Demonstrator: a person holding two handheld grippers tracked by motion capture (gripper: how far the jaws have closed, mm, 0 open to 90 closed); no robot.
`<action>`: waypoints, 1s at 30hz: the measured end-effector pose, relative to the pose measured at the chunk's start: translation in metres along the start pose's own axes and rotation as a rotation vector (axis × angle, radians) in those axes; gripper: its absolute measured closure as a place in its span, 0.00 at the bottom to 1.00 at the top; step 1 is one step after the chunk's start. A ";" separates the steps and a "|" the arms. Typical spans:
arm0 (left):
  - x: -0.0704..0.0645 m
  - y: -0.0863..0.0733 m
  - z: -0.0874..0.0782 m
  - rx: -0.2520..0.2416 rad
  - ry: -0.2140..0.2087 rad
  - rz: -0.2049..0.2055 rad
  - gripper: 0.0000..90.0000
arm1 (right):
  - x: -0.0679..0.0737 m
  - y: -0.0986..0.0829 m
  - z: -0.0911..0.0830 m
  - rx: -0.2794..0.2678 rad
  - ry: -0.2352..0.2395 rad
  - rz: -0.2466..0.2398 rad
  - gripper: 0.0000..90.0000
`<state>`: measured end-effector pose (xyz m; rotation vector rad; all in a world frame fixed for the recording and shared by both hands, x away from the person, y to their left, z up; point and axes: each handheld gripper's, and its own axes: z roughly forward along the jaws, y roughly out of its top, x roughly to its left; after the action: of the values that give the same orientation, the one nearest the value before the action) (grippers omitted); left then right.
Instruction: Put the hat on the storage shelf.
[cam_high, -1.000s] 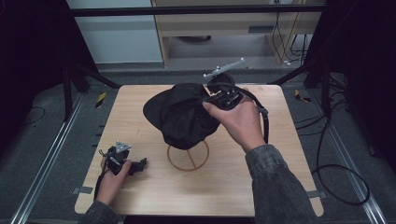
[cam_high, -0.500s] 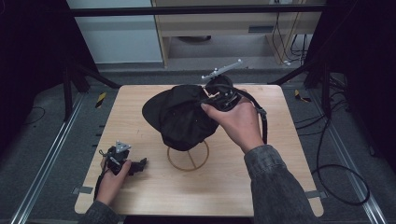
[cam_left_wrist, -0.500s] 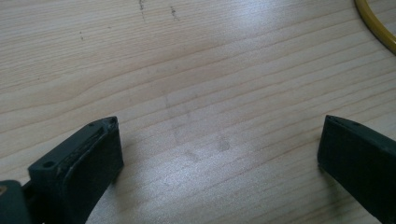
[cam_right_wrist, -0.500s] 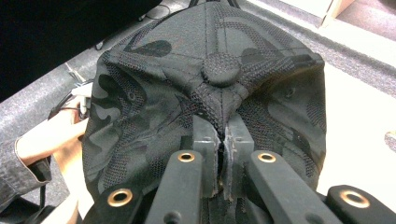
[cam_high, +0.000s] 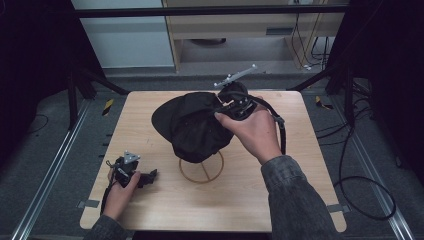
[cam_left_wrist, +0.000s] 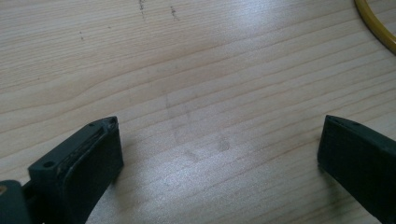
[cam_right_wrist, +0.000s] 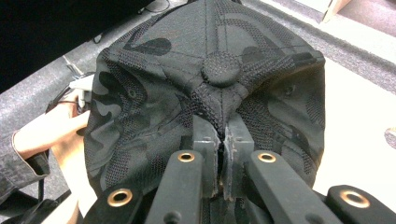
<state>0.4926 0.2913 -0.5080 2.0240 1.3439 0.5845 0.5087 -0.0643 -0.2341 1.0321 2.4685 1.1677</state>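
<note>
- The left gripper (cam_high: 150, 176) is rested on the wooden table (cam_high: 300, 190) near the left edge — jaws spread wide, nothing between them.
- The black cap (cam_high: 192, 125) is draped over a ring-based stand (cam_high: 201, 170) at mid-table.
- The cap's crown is pinched by the right gripper (cam_right_wrist: 224, 140) — jaws clamped.

lab-style recording bay, wooden table (cam_high: 240, 200) on grey carpet (cam_high: 30, 155), aluminium rails (cam_high: 45, 185), loose cables (cam_high: 360, 190)
</note>
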 end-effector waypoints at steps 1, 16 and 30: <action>0.000 0.000 0.000 0.000 0.000 0.000 0.00 | 0.000 0.000 0.000 0.002 -0.001 -0.001 0.96; 0.000 0.000 0.000 0.000 -0.001 0.001 0.00 | 0.003 0.002 0.003 0.017 -0.003 -0.013 0.96; 0.000 0.000 0.000 0.000 -0.001 0.001 0.00 | 0.004 0.000 0.008 0.033 -0.010 -0.014 0.96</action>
<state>0.4926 0.2914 -0.5080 2.0249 1.3427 0.5843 0.5094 -0.0568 -0.2397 1.0249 2.4917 1.1179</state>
